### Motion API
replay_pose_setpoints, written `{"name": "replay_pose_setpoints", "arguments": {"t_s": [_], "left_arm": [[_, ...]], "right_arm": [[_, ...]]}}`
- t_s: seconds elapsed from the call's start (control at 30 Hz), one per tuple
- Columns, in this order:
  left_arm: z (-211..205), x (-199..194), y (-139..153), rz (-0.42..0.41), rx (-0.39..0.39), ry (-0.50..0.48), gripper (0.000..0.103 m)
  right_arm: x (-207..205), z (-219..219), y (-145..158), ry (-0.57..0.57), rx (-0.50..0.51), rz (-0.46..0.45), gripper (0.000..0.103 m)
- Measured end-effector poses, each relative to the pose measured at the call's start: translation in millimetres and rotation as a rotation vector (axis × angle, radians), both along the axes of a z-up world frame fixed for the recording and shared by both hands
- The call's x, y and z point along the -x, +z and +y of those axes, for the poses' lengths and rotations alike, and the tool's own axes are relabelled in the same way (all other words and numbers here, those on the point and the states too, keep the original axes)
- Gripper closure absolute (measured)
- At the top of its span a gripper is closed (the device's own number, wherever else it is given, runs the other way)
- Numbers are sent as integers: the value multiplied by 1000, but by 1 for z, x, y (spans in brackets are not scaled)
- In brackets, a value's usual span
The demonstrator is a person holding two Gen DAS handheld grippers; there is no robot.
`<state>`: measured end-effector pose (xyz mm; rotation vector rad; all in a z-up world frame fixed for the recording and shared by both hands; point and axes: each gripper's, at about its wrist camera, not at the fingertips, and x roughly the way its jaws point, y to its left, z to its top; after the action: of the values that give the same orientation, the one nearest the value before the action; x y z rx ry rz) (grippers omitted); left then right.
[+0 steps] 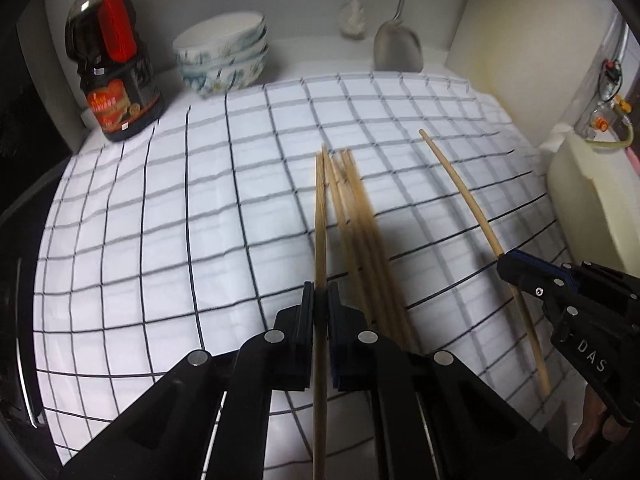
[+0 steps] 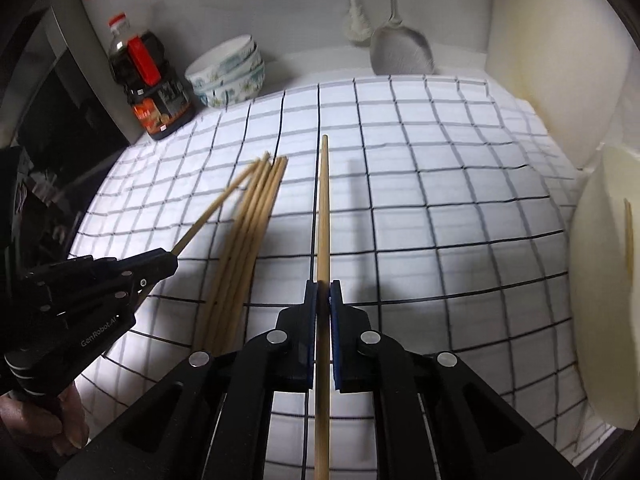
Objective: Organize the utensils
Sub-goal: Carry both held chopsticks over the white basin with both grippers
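Checked cloth [image 1: 160, 240] covering the table, with loose chopsticks [image 1: 360, 240] bundled at centre. Left tongs [image 1: 320, 292] clamp one chopstick [image 1: 320, 220]; right tongs [image 2: 323, 292] clamp another chopstick [image 2: 323, 208], both raised off the cloth. Good practice: keep each stick gripped mid-length and parallel, clear of the bundle.

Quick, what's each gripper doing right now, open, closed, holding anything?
Left gripper: closed on one chopstick, above the checked cloth.
Right gripper: closed on another single chopstick.
The other chopsticks lie loose on the cloth.
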<state>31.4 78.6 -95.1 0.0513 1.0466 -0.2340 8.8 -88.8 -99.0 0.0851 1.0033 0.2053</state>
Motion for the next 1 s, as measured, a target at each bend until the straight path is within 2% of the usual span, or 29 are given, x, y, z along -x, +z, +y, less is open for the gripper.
{"name": "replay_pose_setpoints", "arguments": {"t_s": [0.3,0.77,1.0], "left_arm": [[-32,-2,44,-51,67,-65,96],[-100,0,109,-134,176,-178,96],[-142,8,155,-230,218,-262,96]], "right_arm": [[20,-46,34,-81,-46,-41,97],[59,-127,88,-233,-60,-163,97],[83,-176,112,-337,-63,-235,97]]}}
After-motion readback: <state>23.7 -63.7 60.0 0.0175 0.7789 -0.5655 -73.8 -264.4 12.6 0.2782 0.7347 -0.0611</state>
